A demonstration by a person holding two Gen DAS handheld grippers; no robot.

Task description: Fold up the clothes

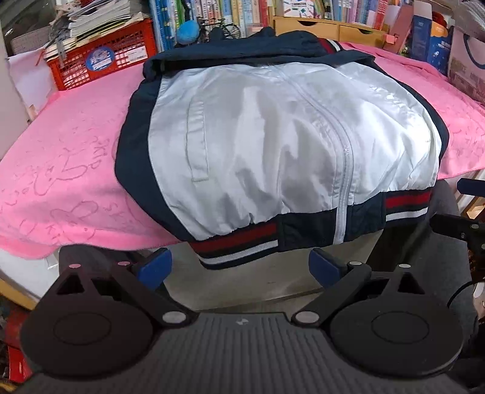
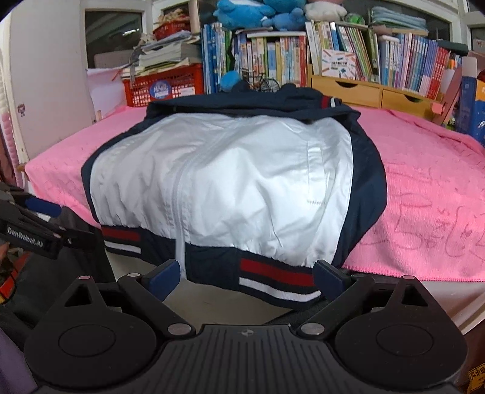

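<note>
Left gripper (image 1: 241, 265) and right gripper (image 2: 247, 278): fingers apart, empty. Jacket (image 1: 272, 145) directly ahead, hem overhanging pink towel (image 1: 69, 169).

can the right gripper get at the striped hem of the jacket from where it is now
Probably yes. The right gripper is open, its fingers flanking the striped hem that hangs over the table edge, with nothing between them.

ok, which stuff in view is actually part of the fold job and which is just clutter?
Job:
jacket
pink towel under it
left gripper, open
right gripper, open

Clutter:
red crate
books
wooden drawer unit
blue plush toys
model bicycle
</note>
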